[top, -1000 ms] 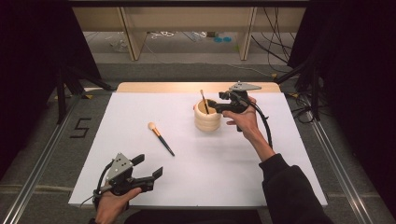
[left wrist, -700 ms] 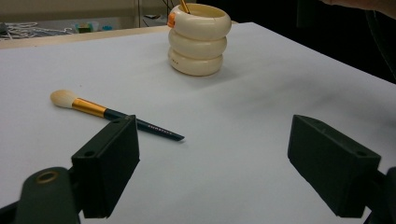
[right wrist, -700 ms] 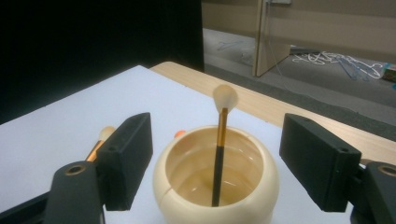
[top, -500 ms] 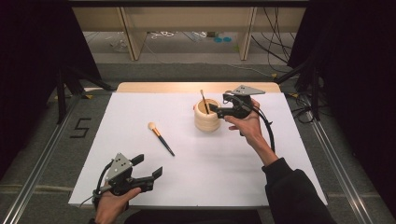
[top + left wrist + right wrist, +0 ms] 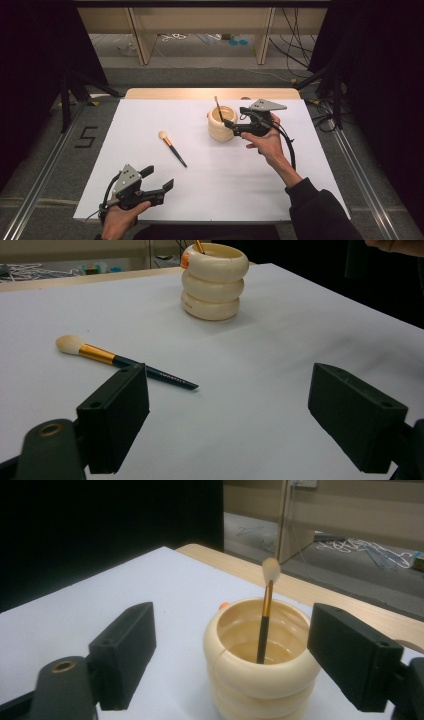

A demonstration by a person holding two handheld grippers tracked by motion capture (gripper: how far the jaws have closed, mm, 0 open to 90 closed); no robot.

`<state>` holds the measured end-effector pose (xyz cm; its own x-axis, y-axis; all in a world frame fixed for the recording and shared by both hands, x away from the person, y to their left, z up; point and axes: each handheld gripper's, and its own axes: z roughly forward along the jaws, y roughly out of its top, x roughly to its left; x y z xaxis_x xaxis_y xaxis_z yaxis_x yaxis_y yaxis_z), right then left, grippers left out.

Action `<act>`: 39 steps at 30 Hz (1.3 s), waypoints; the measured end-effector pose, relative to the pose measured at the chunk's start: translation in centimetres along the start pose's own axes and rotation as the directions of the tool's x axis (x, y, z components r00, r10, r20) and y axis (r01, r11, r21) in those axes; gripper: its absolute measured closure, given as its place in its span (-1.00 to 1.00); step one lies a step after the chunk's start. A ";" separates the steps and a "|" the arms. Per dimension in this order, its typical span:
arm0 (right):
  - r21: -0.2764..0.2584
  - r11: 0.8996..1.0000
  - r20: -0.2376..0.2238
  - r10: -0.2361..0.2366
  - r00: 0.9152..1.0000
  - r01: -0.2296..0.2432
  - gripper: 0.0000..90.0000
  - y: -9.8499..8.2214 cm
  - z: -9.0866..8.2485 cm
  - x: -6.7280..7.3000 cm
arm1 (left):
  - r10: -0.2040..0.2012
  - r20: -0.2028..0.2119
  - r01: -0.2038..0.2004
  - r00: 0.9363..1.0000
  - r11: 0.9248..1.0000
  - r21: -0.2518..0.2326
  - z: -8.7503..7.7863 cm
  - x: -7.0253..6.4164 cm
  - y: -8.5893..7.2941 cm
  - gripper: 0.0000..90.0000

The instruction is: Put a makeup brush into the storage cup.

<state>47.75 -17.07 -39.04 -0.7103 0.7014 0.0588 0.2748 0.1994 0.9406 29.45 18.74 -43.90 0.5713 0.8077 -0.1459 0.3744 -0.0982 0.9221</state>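
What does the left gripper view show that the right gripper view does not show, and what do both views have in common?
The left gripper view alone shows the loose brush lying flat on the white table, apart from the holder, with the left gripper open above bare table. The right gripper view alone looks into the holder: a second brush stands inside it, bristles up, with the right gripper open just before the holder. Both share the cream ringed holder and the white table.

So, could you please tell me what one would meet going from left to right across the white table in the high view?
Left hand-held gripper → brush lying flat → cream ringed holder with a second brush standing in it → right hand-held gripper.
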 end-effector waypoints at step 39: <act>0.034 0.999 -0.037 0.004 0.999 -0.003 -0.61 -4.5 -4.6 3.5 | -0.013 -0.005 0.013 1.000 1.000 -0.008 0.0 0.2 0.1 -0.64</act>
<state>41.06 -18.60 -41.51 -0.7324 0.6767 0.0748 0.2985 0.2204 0.9286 29.58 18.89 -43.78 0.5629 0.8116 -0.1563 0.3760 -0.0831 0.9229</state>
